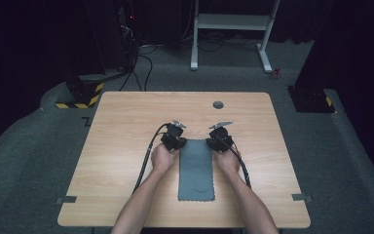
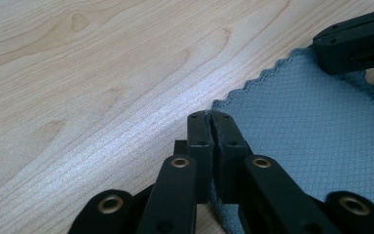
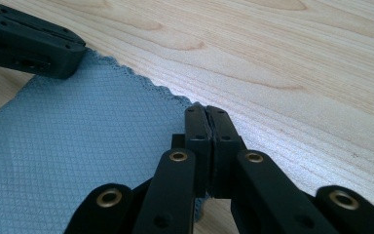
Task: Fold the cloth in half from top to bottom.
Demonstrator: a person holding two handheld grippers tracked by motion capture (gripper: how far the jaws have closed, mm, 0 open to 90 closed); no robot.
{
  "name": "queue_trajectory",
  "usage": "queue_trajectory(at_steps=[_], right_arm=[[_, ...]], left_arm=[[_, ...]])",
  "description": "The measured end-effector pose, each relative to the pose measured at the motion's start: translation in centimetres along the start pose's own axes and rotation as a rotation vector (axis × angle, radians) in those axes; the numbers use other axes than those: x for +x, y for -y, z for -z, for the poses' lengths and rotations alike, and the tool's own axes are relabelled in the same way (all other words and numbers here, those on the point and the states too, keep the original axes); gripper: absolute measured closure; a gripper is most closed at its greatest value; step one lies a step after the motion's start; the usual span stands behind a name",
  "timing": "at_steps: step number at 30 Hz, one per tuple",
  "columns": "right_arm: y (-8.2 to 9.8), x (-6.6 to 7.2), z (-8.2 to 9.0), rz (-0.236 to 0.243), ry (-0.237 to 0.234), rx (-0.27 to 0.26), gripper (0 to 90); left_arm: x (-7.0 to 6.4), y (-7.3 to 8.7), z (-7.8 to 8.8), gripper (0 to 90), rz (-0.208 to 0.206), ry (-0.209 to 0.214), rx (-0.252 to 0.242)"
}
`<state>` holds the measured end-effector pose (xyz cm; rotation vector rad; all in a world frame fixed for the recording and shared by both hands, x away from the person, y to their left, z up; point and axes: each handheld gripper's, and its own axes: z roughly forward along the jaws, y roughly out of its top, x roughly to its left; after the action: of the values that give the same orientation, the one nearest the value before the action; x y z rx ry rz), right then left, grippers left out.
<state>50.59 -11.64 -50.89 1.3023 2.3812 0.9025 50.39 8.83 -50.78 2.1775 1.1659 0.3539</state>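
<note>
The fingers (image 2: 199, 131) of the left gripper (image 2: 210, 115) are pressed tight together, and they pinch the near corner of the grey cloth (image 2: 311, 131) right at its wavy edge. In the left gripper view the cloth comes out from under the closed tips and spreads away to the right (its little diamond pattern shows well there). The bare wood of the table (image 2: 87, 87) lies on the other side of the tips.

The fingers (image 3: 221, 129) of the right gripper (image 3: 207, 108) are squeezed shut too. They pinch the other far corner of the cloth, which in the right gripper view runs off to the left from under the tips, with wood on the right.

From the high view, the cloth (image 1: 196, 170) lies flat in the middle of the table (image 1: 121, 146), long and thin, with one short end toward the person. The left gripper (image 1: 179, 143) sits at the far left corner of the cloth and the right gripper (image 1: 214, 143) at the far right corner. Each gripper is held in a hand, and the two hands rest just beside the long edges of the cloth.
</note>
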Motion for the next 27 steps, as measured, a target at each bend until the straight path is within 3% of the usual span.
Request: queue_trajectory(at_steps=[3,7,11,16,19,27], right_arm=[[-0.1,0.1,0.6,0.003,-0.004,-0.018,89.2],[-0.4,0.1,1.6,0.026,-0.011,-0.049,89.3],[-0.7,-0.1,2.1,0.005,-0.022,-0.072,89.4],[-1.6,-0.3,2.6,0.01,-0.017,-0.083,89.4],[-1.9,-0.5,3.4,-0.008,-0.03,-0.114,89.4],[-1.5,0.1,4.0,0.029,-0.053,-0.11,89.3]], left_arm=[[0.5,-0.1,0.4,88.1,0.035,0.031,-0.016],[0.7,-0.5,1.3,88.1,0.033,0.046,-0.05],[1.1,-0.8,1.8,88.2,0.049,0.051,-0.076],[1.0,-1.8,2.3,88.4,0.008,0.035,-0.102],[1.1,-1.9,2.9,88.3,0.024,0.052,-0.117],[0.3,-1.4,3.5,87.9,-0.066,0.042,-0.07]])
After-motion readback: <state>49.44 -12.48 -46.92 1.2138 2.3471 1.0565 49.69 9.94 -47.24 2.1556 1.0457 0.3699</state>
